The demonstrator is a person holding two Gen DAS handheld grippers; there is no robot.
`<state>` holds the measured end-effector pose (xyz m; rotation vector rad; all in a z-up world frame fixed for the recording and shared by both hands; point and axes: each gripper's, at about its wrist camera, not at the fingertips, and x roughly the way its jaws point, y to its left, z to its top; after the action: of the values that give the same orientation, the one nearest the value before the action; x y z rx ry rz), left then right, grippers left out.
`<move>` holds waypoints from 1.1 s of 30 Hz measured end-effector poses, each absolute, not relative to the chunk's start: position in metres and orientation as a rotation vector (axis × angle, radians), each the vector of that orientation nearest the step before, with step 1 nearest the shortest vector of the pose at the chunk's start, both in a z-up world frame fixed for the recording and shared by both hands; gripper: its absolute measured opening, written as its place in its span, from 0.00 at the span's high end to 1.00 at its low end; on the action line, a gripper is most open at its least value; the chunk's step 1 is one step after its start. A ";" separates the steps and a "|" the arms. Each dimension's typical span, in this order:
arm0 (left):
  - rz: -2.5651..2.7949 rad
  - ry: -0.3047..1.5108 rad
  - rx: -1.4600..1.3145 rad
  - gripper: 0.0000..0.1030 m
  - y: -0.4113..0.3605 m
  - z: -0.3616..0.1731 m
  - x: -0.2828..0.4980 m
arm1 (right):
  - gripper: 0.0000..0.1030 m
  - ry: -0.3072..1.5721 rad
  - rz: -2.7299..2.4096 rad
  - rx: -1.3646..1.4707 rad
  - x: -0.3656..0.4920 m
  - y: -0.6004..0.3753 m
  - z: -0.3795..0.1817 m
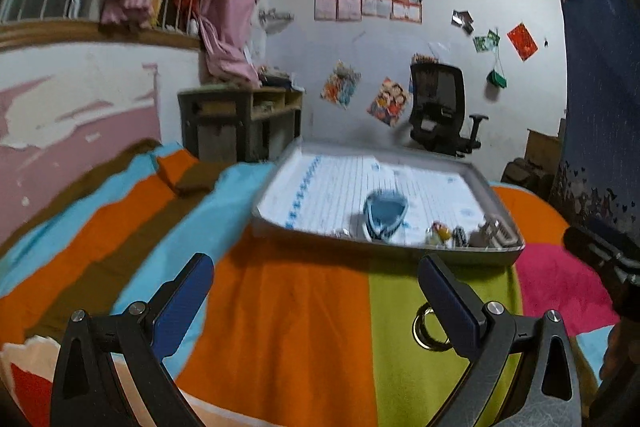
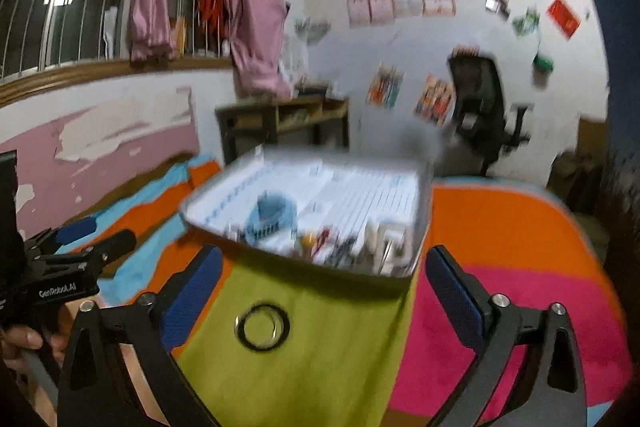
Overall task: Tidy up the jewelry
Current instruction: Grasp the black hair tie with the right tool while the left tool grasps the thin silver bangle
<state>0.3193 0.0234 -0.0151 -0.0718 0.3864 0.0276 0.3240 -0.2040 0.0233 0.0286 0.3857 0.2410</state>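
Your left gripper and right gripper both gape wide, gripping nothing. A ring lies on the green stripe of the striped bedspread, near the right gripper. Beyond it sits a tray with a blue cup and blurred trinkets. Far off: poster-covered wall, office chair, barred window.

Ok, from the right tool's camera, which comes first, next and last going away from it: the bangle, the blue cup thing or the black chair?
1. Bangle: on the green stripe, between the right tool's fingers.
2. Blue cup: inside the tray, left part.
3. Black chair: by the far wall, right.
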 end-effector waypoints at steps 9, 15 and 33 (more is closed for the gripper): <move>-0.042 0.435 -0.118 0.05 0.028 -0.050 0.337 | 0.55 0.594 0.374 0.082 0.363 -0.190 -0.043; -0.104 0.509 -0.165 0.21 0.030 -0.071 0.350 | 0.76 0.667 0.419 0.066 0.374 -0.173 -0.068; -0.403 0.658 -0.149 0.73 -0.007 -0.098 0.366 | 0.95 0.777 0.431 0.085 0.382 -0.160 -0.096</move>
<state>0.3664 -0.0069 -0.0981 -0.1485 0.6578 -0.4028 0.3823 -0.1600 -0.0963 0.0851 0.7766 0.4306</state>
